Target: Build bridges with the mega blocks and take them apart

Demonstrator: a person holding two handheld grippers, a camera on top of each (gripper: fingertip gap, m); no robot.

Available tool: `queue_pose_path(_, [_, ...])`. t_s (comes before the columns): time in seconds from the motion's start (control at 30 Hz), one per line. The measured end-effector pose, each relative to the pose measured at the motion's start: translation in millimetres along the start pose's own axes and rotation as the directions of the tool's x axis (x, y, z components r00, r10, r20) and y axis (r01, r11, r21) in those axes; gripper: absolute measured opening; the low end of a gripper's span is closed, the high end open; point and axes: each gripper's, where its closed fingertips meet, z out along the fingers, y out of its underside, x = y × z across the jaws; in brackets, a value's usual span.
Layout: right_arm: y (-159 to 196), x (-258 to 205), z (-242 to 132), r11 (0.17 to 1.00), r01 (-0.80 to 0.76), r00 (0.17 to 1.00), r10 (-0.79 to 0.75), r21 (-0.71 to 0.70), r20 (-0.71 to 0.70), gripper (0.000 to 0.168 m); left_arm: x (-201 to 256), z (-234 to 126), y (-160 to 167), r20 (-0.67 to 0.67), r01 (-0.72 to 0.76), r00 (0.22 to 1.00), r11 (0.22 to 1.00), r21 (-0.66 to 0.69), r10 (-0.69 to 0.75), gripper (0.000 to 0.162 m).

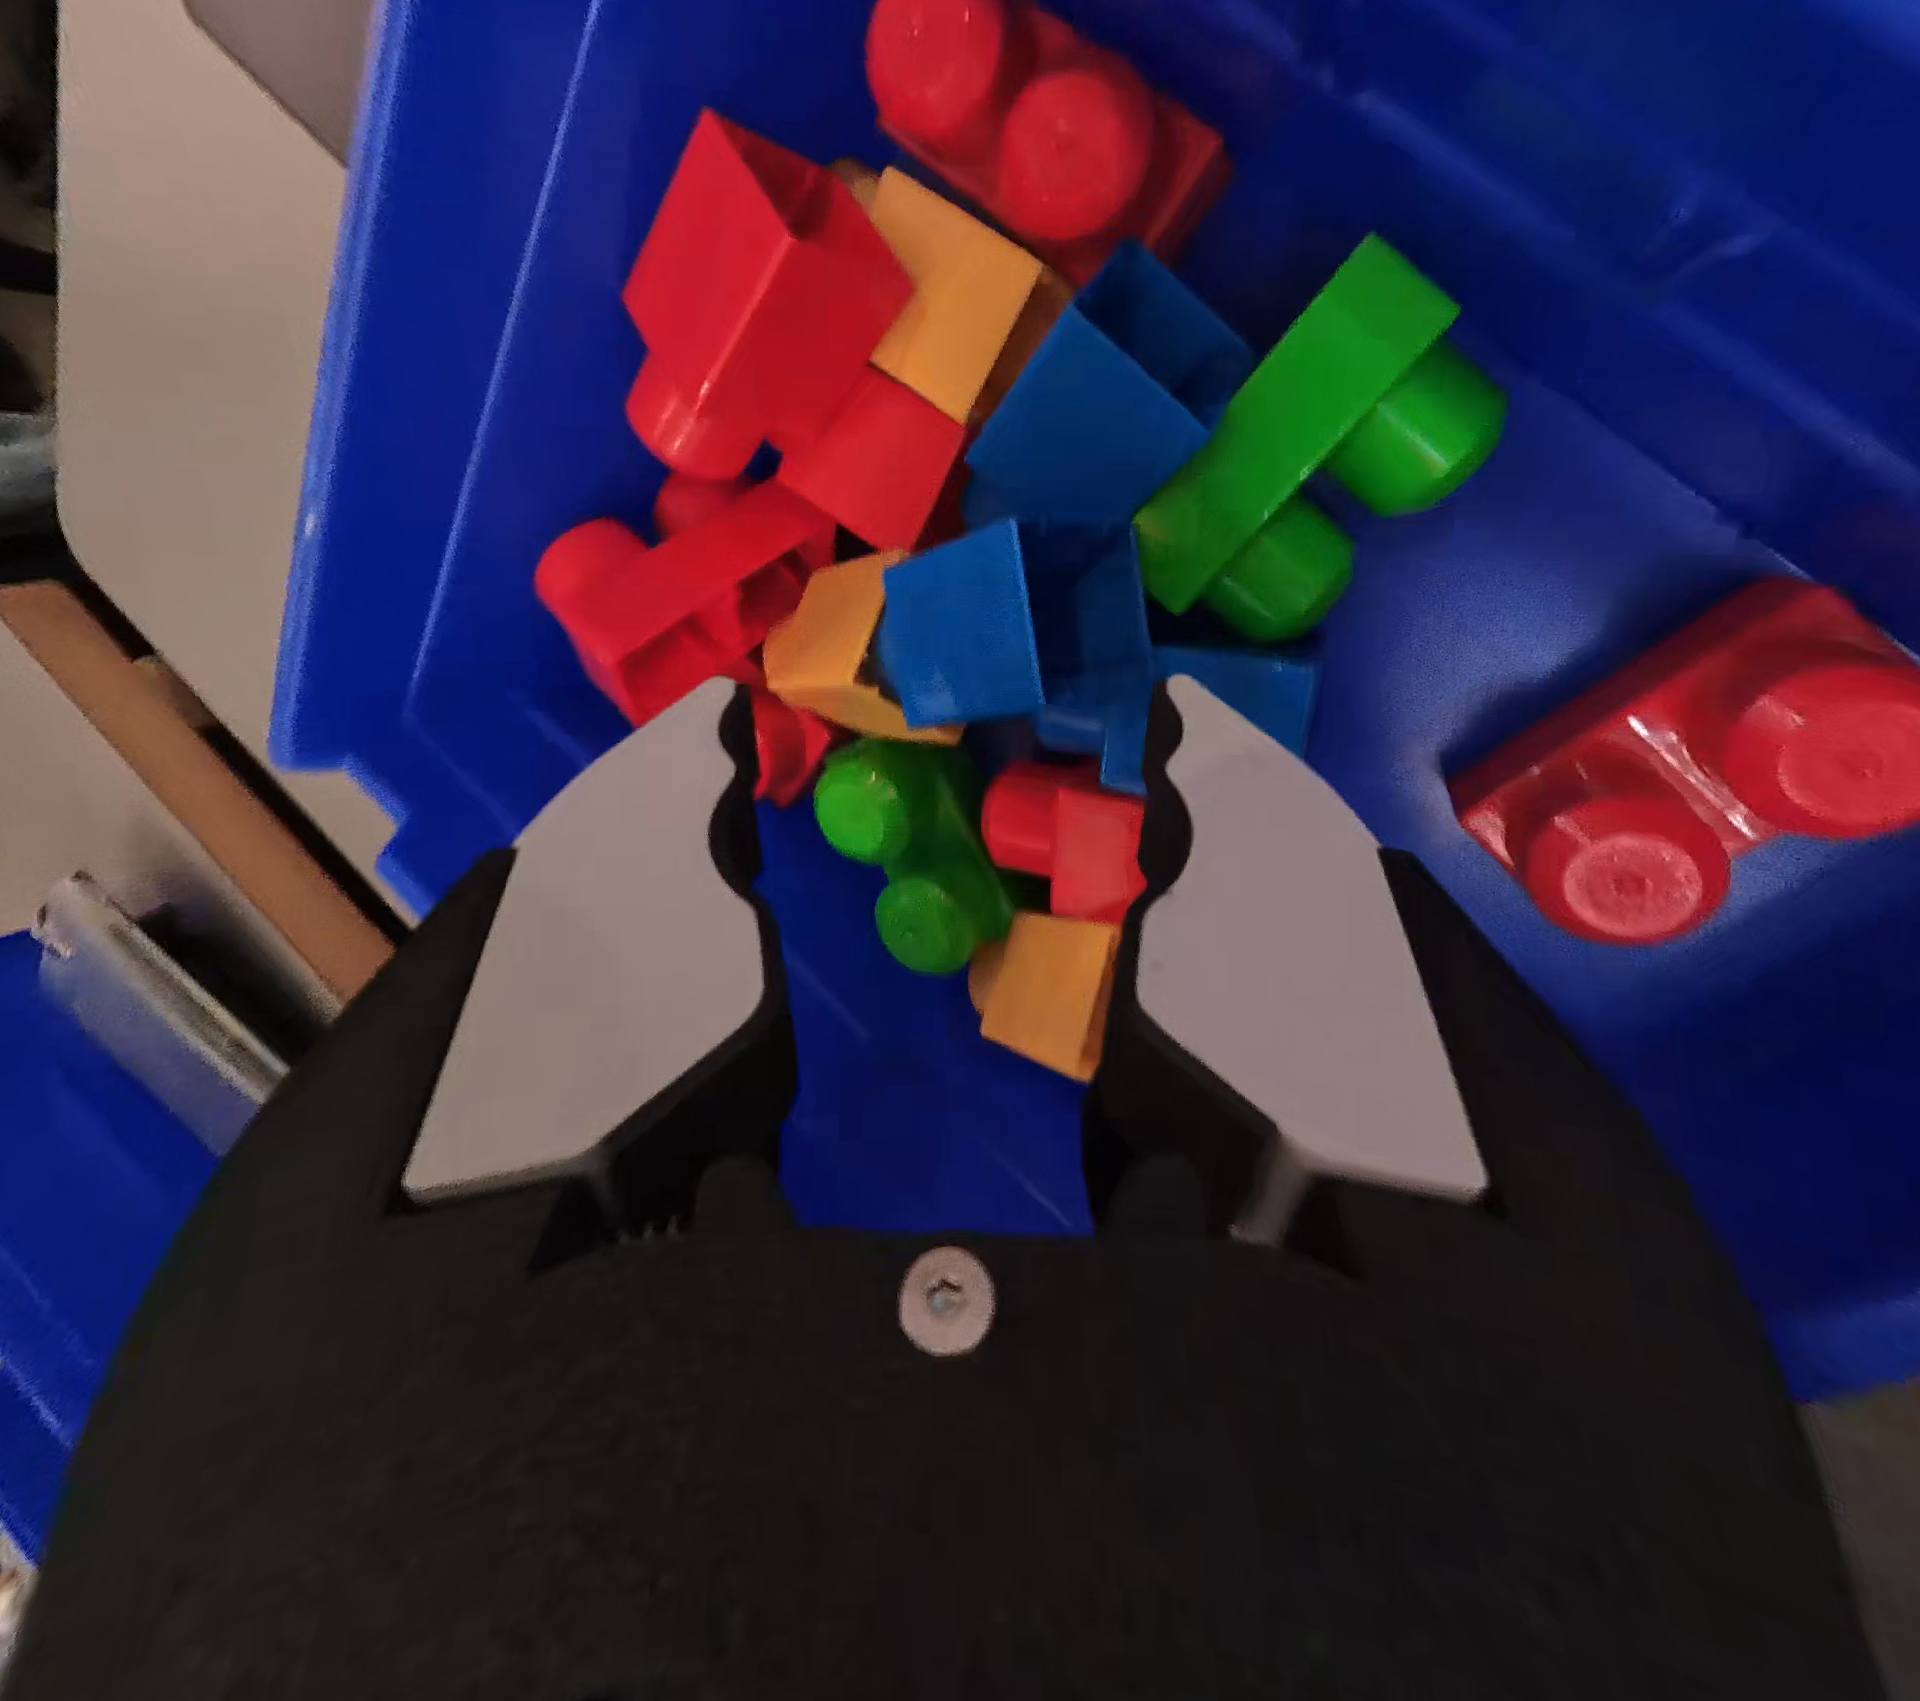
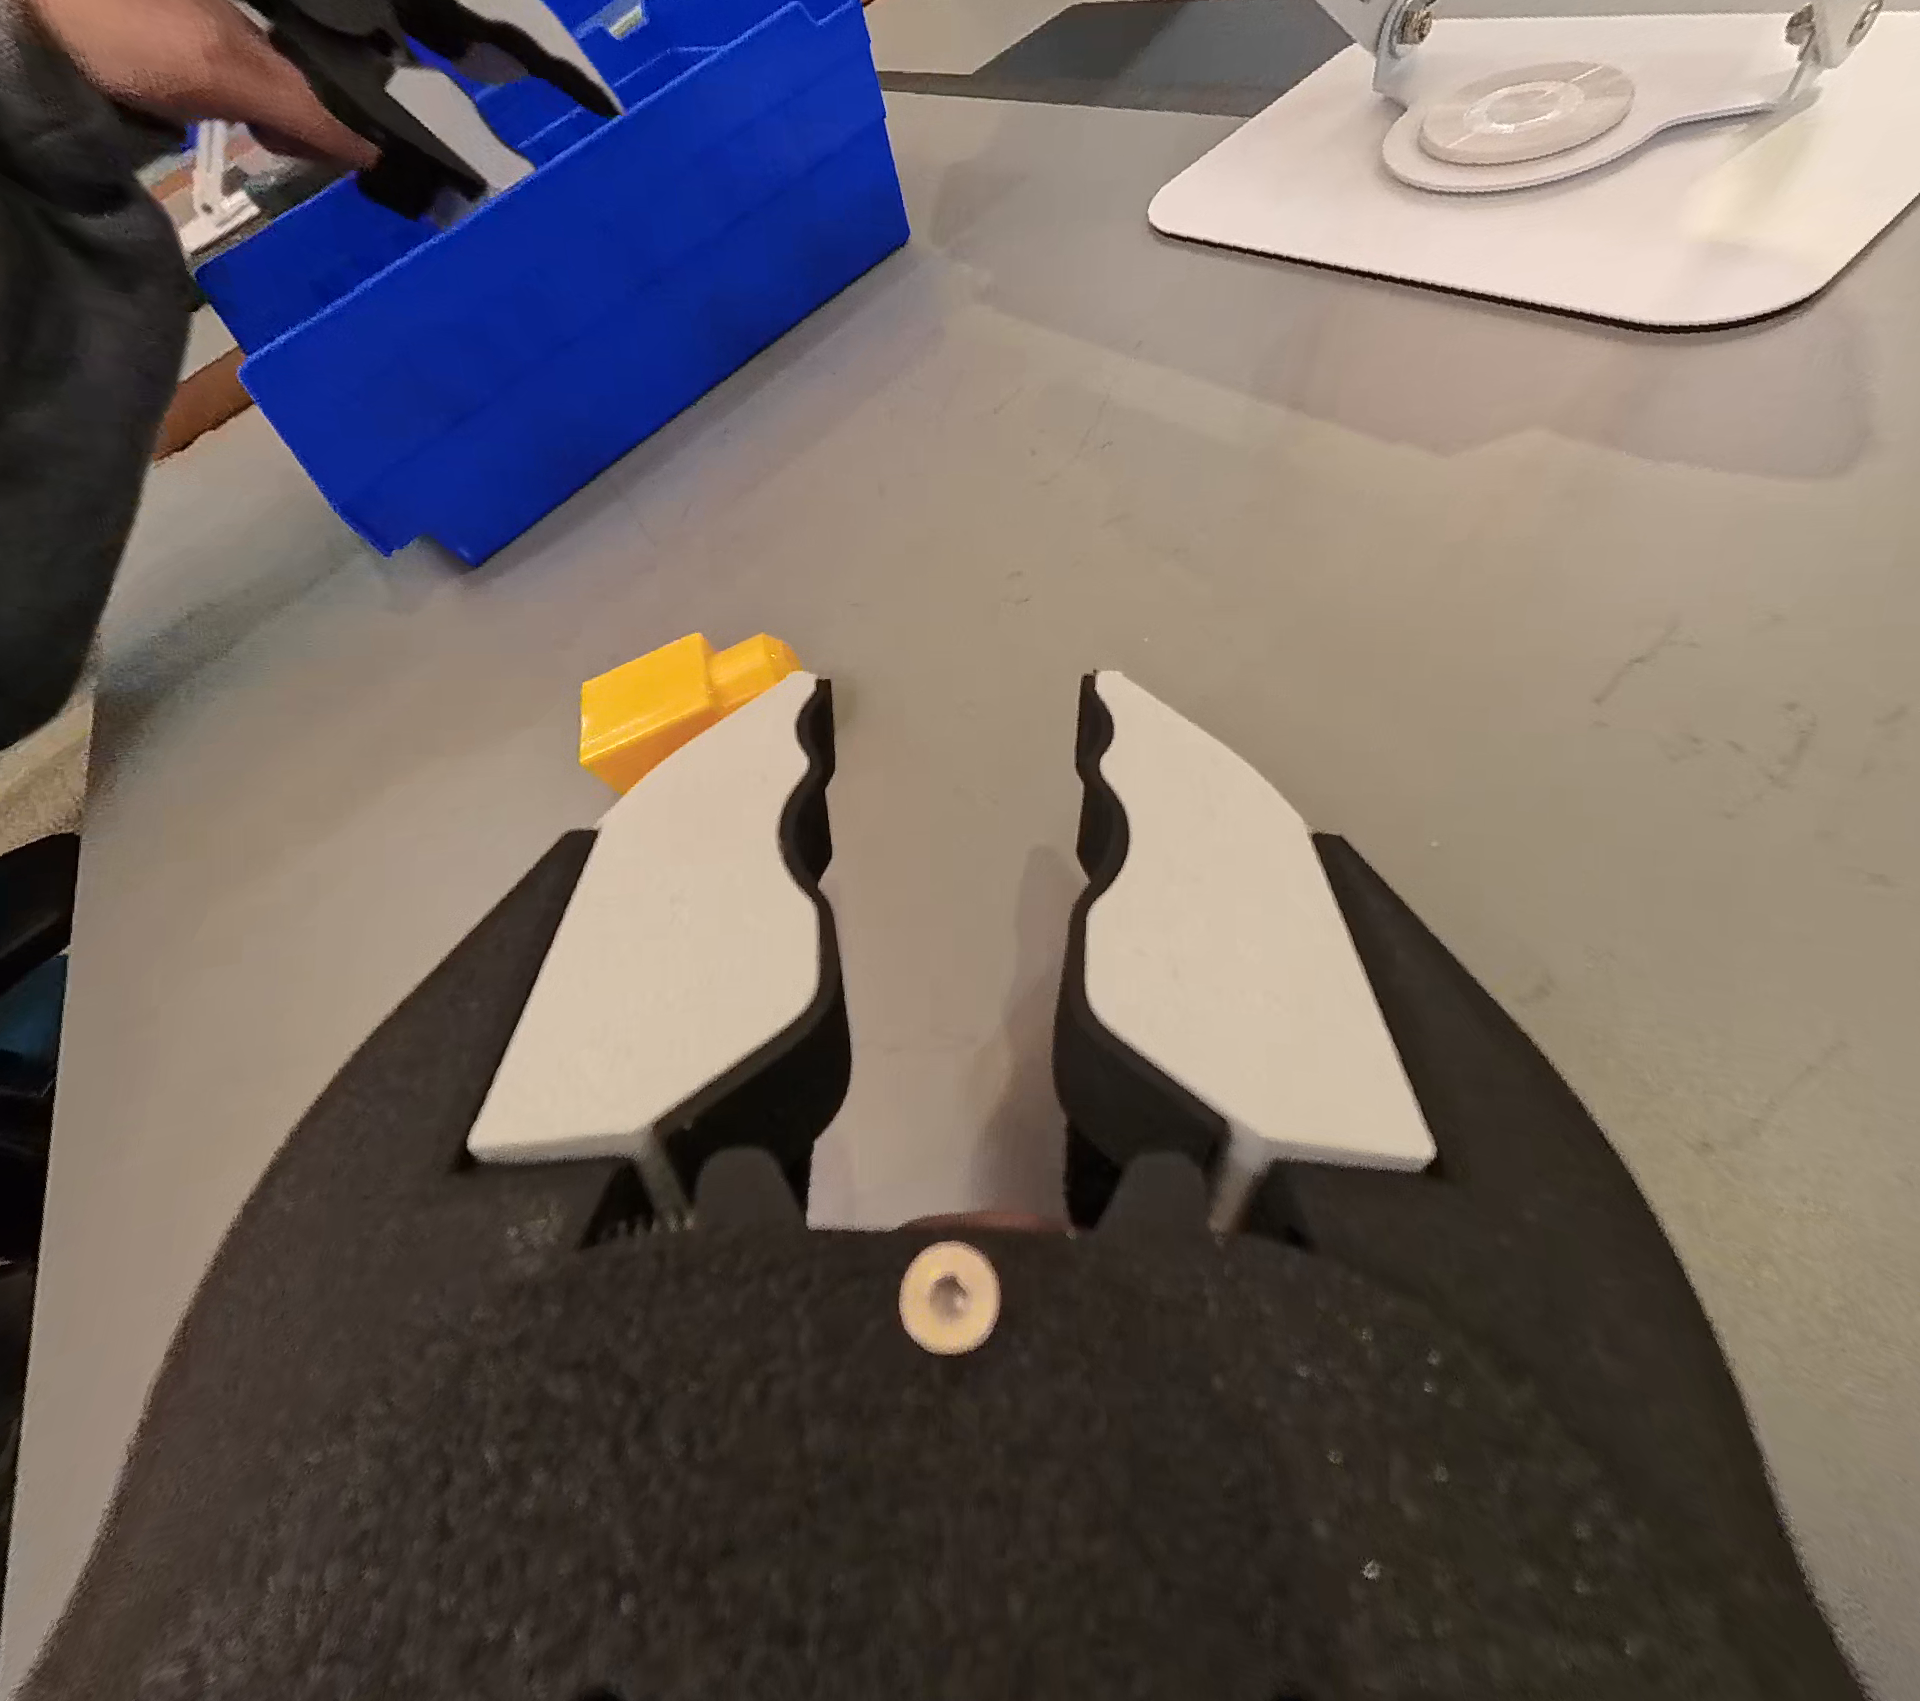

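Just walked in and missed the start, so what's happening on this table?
A person is working with two handheld grippers on a mega-block task. The left gripper is open and reaching into the blue bin, over a jumbled pile of blocks in red, blue, green and orange; it holds nothing yet. The right gripper hangs open over the grey table, empty, with one yellow block lying just beside its left finger. No bridge shows in these views.
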Motion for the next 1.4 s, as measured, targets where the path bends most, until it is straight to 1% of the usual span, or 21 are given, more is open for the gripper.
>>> queue_pose_path(0.07, [-0.4,1.6,-0.9,1.000,-0.014,1.000,0.014,0.004,0.002,0.045,6.2,10.4,-2.3,-0.064,0.005,0.998,1.000,-0.025,-0.007,0.072])
queue_pose_path(0.13, [-0.4,2.2,-1.6,1.000,-0.024,1.000,0.024,0.005,0.006,0.045,11.6,18.2,-0.5,-0.128,0.047,0.990,0.996,-0.077,-0.057,0.082])
queue_pose_path(0.2, [0.1,1.7,-2.0,1.000,-0.026,1.000,0.026,0.003,0.007,0.045,17.1,22.6,0.8,-0.195,0.087,0.975,0.990,-0.109,-0.107,0.086])
queue_pose_path(0.23, [0.4,0.8,-1.8,1.000,-0.023,1.000,0.023,0.001,0.009,0.045,16.7,22.9,-0.1,-0.212,0.106,0.969,0.989,-0.107,-0.127,0.084])
queue_pose_path(0.27, [0.8,0.0,-1.5,1.000,-0.018,1.000,0.018,-0.002,0.009,0.045,14.6,22.5,-0.7,-0.220,0.120,0.966,0.988,-0.101,-0.140,0.077])
queue_pose_path(0.3, [1.2,-0.6,-1.3,1.000,-0.013,1.000,0.013,-0.005,0.008,0.045,14.3,21.0,-1.8,-0.240,0.131,0.959,0.987,-0.092,-0.149,0.065])
queue_pose_path(0.37, [1.9,-1.7,-0.7,1.000,-0.002,1.000,0.002,-0.010,0.007,0.045,16.2,17.6,-5.0,-0.287,0.158,0.942,0.984,-0.079,-0.174,0.063])
queue_pose_path(0.43, [2.2,-2.2,-0.3,1.000,0.004,1.000,-0.004,-0.014,0.006,0.045,10.7,12.5,-7.2,-0.263,0.153,0.951,0.986,-0.061,-0.164,0.049])
queue_pose_path(0.63, [1.9,-3.0,0.0,1.000,-0.003,1.000,0.003,-0.012,0.012,0.045,9.4,-16.3,-2.3,-0.201,0.097,0.975,0.995,-0.021,-0.099,0.049])
queue_pose_path(0.67, [1.9,-3.4,0.3,1.000,0.000,1.000,0.000,-0.013,0.012,0.045,8.4,-25.0,-5.6,-0.187,0.098,0.978,0.995,0.016,-0.093,0.049])
queue_pose_path(0.73, [2.3,-3.7,0.7,1.000,0.006,1.000,-0.006,-0.015,0.009,0.045,11.0,-53.0,-23.3,-0.181,0.107,0.980,0.984,0.144,-0.080,0.049])
queue_pose_path(0.8, [2.1,-3.1,0.9,1.000,0.006,1.000,-0.006,-0.015,0.007,0.045,25.6,-91.3,-52.8,-0.169,0.073,0.985,0.947,0.314,-0.020,0.049])
queue_pose_path(0.87, [1.1,-1.5,0.7,1.000,0.002,1.000,-0.002,-0.010,0.003,0.044,62.9,-125.0,-85.9,-0.165,-0.014,0.981,0.889,0.459,0.101,0.049])
queue_pose_path(0.93, [-0.8,0.2,0.1,1.000,0.001,1.000,-0.001,0.000,-0.002,0.044,112.0,-135.6,-111.4,-0.117,-0.176,0.956,0.842,0.510,0.270,0.049])
queue_pose_path(0.97, [-1.5,1.1,-0.4,1.000,0.002,1.000,-0.002,0.004,-0.006,0.044,136.2,-132.1,-121.2,-0.071,-0.282,0.928,0.814,0.509,0.366,0.049])
queue_pose_path(1.03, [-1.9,2.9,-1.0,1.000,0.000,1.000,0.000,0.008,-0.011,0.044,182.3,-114.9,-133.7,-0.005,-0.478,0.837,0.736,0.478,0.547,0.049])
queue_pose_path(1.1, [-2.4,4.4,-2.0,1.000,-0.005,1.000,0.006,0.012,-0.014,0.044,213.1,-93.9,-141.2,0.045,-0.617,0.739,0.649,0.445,0.672,0.049])
queue_pose_path(1.13, [-2.8,4.9,-2.4,1.000,-0.007,1.000,0.007,0.014,-0.015,0.044,223.0,-84.5,-143.8,0.057,-0.659,0.700,0.612,0.438,0.712,0.049])
queue_pose_path(1.23, [-2.7,4.3,-2.0,1.000,-0.004,1.000,0.004,0.012,-0.013,0.044,231.3,-62.2,-150.2,0.083,-0.718,0.639,0.553,0.423,0.765,0.049])
queue_pose_path(1.33, [-1.0,1.2,-0.6,1.000,0.009,1.000,-0.009,-0.001,-0.007,0.044,243.9,-53.2,-153.0,0.063,-0.703,0.618,0.515,0.490,0.784,0.049])
queue_pose_path(1.4, [-0.1,-0.1,-0.2,1.000,0.022,1.000,-0.022,-0.007,-0.008,0.044,248.1,-44.3,-148.8,0.076,-0.730,0.589,0.489,0.478,0.805,0.049])
